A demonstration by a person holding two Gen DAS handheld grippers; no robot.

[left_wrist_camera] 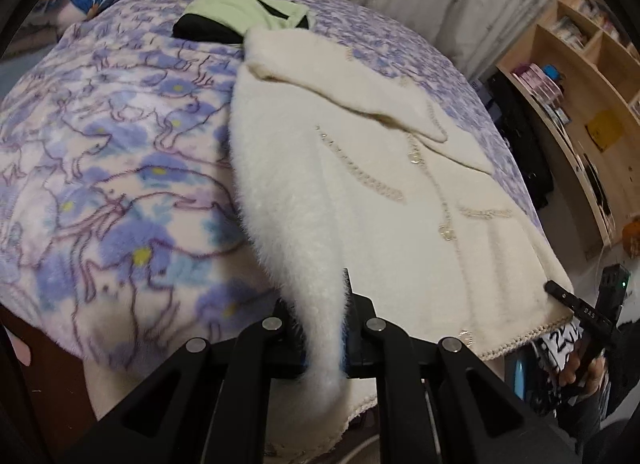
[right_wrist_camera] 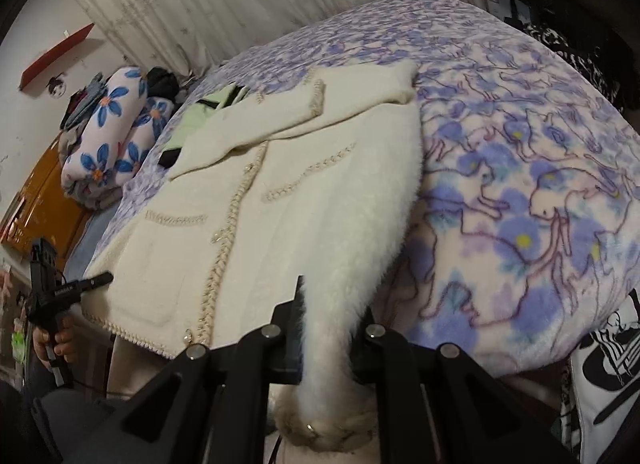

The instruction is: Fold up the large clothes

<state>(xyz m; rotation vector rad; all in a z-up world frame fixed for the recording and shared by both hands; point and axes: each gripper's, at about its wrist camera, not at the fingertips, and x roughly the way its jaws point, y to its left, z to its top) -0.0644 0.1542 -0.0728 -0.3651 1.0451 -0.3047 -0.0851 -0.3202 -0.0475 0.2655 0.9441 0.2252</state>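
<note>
A cream fluffy cardigan (left_wrist_camera: 360,183) with braided trim lies front up on the bed, one sleeve (left_wrist_camera: 340,83) folded across its top. My left gripper (left_wrist_camera: 320,304) is shut on the near left edge of the cardigan, and a tail of fleece hangs down between the jaws. In the right wrist view the cardigan (right_wrist_camera: 280,203) spreads to the left, and my right gripper (right_wrist_camera: 332,304) is shut on its near right edge in the same way. Each view shows the other gripper at the opposite hem corner: the right gripper (left_wrist_camera: 560,290) and the left gripper (right_wrist_camera: 98,280).
A purple flowered blanket (left_wrist_camera: 100,143) covers the bed. A green and black garment (left_wrist_camera: 240,11) lies beyond the cardigan's collar. A rolled blue-flowered quilt (right_wrist_camera: 112,123) sits at the head end. Wooden shelves (left_wrist_camera: 580,83) stand to the right, and a curtain (right_wrist_camera: 200,3) hangs behind.
</note>
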